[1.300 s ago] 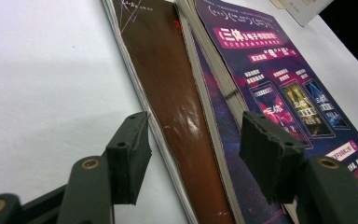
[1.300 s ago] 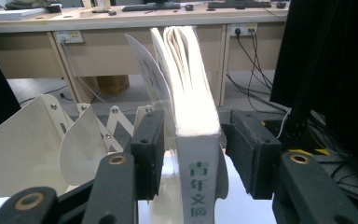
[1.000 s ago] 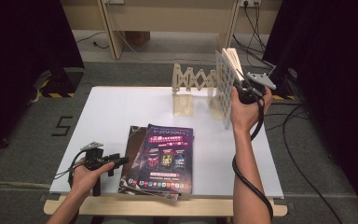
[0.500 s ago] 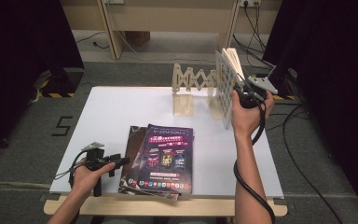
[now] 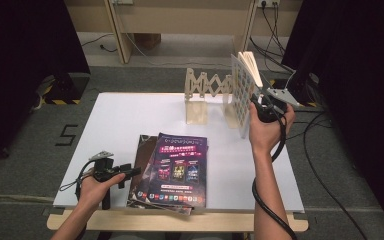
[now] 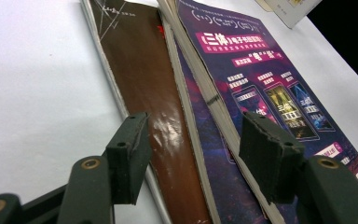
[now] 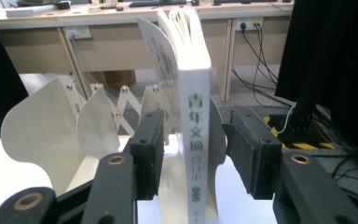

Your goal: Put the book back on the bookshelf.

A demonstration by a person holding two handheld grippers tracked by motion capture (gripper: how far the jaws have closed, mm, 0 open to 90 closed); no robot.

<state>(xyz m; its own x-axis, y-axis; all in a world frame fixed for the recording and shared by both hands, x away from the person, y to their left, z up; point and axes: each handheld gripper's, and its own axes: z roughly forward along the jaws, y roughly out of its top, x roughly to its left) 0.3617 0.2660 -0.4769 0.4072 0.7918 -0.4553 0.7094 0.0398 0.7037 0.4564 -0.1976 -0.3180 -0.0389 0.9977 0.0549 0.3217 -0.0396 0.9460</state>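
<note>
A white book (image 5: 242, 97) stands upright at the right end of a wooden folding rack (image 5: 205, 90) at the back of the white table (image 5: 130, 115). My right gripper (image 5: 255, 103) is open, its jaws either side of the book's spine (image 7: 194, 121) with a small gap on each side. The rack's pale dividers (image 7: 42, 126) lie to the left of the book. Near the front edge lies a stack: a purple magazine (image 5: 177, 167) on top, a brown book (image 5: 142, 155) under it. My left gripper (image 5: 132, 172) is open, low at the stack's left edge, over the brown cover (image 6: 140, 70) and the magazine (image 6: 270, 79).
Black cables (image 5: 325, 150) trail over the grey floor right of the table. A wooden desk frame (image 5: 180, 20) stands behind it, and dark curtains (image 5: 25, 45) hang on both sides. Bare white table surface spans the left and middle.
My right hand has come slightly down and back toward the person while the white book stays upright at the rack. The left gripper and the stack have not moved.
</note>
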